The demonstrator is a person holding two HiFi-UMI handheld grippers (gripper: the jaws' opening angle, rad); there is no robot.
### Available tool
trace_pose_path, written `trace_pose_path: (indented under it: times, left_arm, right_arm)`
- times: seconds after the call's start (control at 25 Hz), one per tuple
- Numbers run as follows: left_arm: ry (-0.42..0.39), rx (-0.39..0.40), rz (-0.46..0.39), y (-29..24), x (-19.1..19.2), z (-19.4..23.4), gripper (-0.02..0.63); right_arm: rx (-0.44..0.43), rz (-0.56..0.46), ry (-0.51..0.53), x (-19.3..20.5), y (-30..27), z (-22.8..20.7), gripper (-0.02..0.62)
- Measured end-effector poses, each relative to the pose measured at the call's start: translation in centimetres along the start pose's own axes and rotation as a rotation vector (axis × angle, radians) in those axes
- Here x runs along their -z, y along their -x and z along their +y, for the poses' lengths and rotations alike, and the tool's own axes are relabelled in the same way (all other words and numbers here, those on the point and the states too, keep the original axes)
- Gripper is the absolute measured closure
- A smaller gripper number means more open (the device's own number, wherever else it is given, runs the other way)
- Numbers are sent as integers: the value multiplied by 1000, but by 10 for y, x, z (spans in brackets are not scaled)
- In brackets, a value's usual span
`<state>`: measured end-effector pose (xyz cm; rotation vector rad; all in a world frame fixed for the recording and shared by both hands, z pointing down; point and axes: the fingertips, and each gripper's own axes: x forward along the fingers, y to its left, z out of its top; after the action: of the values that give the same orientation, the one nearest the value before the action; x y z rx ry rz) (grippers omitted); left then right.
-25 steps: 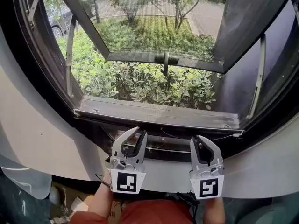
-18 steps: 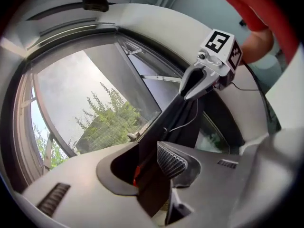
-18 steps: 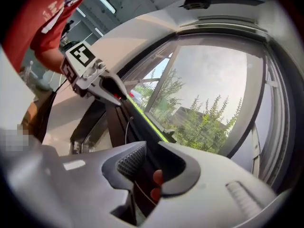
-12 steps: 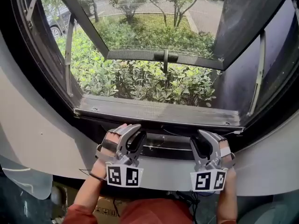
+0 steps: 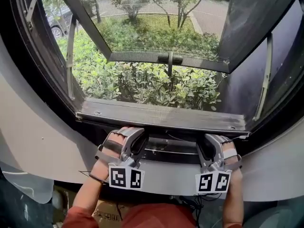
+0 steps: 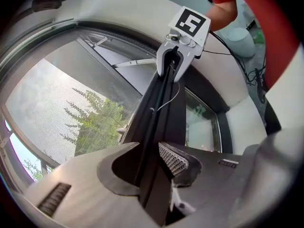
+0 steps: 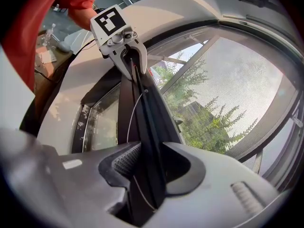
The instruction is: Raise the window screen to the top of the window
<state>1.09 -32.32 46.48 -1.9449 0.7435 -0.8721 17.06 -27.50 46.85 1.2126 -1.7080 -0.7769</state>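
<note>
The left claw [image 6: 148, 150] and the right claw [image 7: 151, 151] both stand wide apart, their jaws having just been opening. The window screen's dark bottom bar [image 5: 172, 151] runs between the pads of each, unclamped, and spans from one claw to the other, low by the sill [image 5: 161, 115]. The mesh [image 6: 52, 113] stretches beyond and above both claws.
</note>
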Motion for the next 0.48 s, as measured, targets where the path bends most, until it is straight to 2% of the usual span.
trace_pose_path:
  times: [0.12,0.24,0.48]
  left_arm:
    - [-19,55,24,-2,0,-1,488]
    - [-3,108,31,-3,0,-1,489]
    - [-8,119,29,-4,-1,-4,510]
  right_arm:
    - [-6,-5,-12,0,0,-1,449]
    - [-17,-12,-24,-1,-1,-1,451]
    - [-15,-18,-33,1,1,3,472]
